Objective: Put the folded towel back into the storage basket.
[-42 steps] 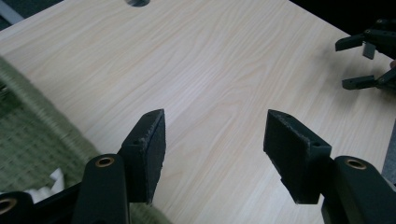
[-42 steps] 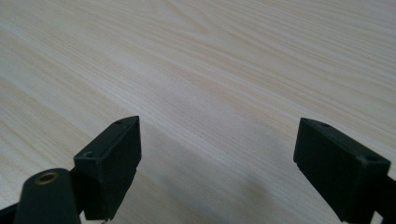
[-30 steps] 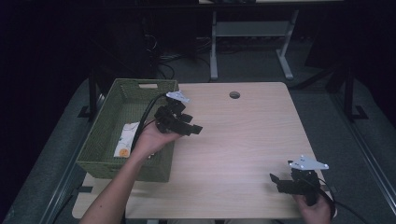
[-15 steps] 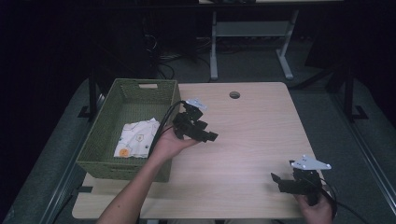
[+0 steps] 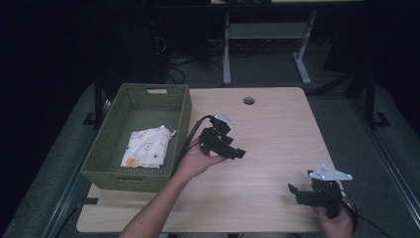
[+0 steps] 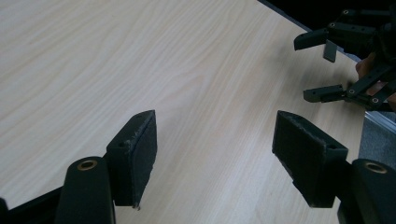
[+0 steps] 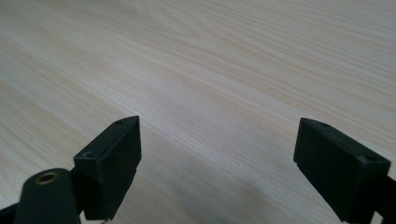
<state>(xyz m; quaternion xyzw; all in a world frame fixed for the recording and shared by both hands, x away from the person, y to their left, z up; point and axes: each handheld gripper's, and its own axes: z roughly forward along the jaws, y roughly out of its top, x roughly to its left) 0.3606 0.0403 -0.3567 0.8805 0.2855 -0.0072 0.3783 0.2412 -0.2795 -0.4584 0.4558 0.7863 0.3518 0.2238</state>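
White patterned folded cloth point(image 5: 147, 147) inside green woven basket point(image 5: 179, 106); left gripper point(image 5: 233, 151) just outside basket, nearer, jaws wide (right gripper point(image 5: 297, 192) also wide, well apart).

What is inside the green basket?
A folded white patterned cloth lies on the floor of the green woven basket. Whatever is beneath the cloth is covered.
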